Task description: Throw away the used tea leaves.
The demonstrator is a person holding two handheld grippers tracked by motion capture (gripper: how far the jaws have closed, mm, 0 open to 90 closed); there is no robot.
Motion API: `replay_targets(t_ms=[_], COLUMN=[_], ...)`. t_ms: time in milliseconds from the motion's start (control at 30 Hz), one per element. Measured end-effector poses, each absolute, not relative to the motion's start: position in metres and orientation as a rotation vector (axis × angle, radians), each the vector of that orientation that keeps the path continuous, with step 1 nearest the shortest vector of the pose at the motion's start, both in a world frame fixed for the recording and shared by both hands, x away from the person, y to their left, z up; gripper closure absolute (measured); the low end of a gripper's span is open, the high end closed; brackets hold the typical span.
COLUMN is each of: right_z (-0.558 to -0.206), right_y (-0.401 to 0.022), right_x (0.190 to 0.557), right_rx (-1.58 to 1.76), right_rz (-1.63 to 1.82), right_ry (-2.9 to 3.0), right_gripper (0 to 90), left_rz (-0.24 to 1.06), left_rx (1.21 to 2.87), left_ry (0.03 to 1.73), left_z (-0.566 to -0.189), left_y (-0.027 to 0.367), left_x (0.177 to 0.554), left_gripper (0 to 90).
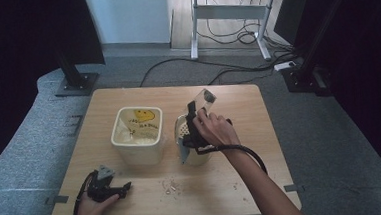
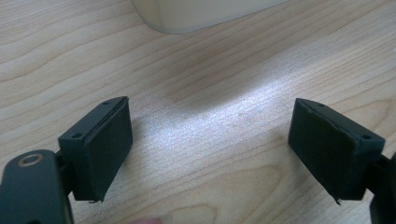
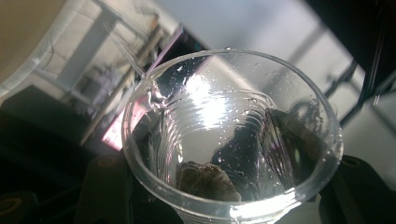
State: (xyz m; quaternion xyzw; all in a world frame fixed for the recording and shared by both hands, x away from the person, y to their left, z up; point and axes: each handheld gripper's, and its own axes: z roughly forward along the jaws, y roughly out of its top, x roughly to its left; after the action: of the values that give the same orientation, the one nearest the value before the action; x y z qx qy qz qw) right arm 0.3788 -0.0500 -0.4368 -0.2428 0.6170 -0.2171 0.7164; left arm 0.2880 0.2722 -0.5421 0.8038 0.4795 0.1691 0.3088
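The right gripper (image 1: 197, 118) is clamped on a clear plastic cup (image 1: 204, 102) tilted above the round cream container (image 1: 186, 138), beside the square cream bin (image 1: 136, 137); the left gripper (image 1: 114, 190), jaws apart, rests on the wooden table (image 1: 223, 185).

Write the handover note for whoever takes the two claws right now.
Right claw: shut on the clear plastic cup, held tilted over the metal strainer pot. The right gripper view shows a brown lump in the wet cup.
Left claw: open, empty, resting on the table near its front-left edge.
Cream bin with liner stands left of the pot; crumbs lie in front.
Done: cup lifted and tipped.
Left, probably: get the lump out, set the cup down.
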Motion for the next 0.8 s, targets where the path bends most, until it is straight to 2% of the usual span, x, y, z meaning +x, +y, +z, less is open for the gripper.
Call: replay_targets(t_ms=[67, 467, 800], right_z=[-0.437, -0.43, -0.414], right_y=[-0.047, -0.049, -0.053], right_x=[0.38, 0.378, 0.377], right_rx=[-0.561, -0.473, -0.127], right_rz=[-0.568, -0.465, -0.058], right_ry=[1.325, 1.418, 1.686], right_gripper=[41.2, 41.8, 41.3], left_rz=[0.446, 0.437, 0.444], left_rx=[2.123, 2.123, 2.122], left_ry=[1.267, 1.265, 1.265], left_z=[-0.542, -0.542, -0.542], left_y=[0.272, 0.273, 0.273], left_x=[0.288, 0.288, 0.288], left_gripper=[14.0, 14.0, 14.0])
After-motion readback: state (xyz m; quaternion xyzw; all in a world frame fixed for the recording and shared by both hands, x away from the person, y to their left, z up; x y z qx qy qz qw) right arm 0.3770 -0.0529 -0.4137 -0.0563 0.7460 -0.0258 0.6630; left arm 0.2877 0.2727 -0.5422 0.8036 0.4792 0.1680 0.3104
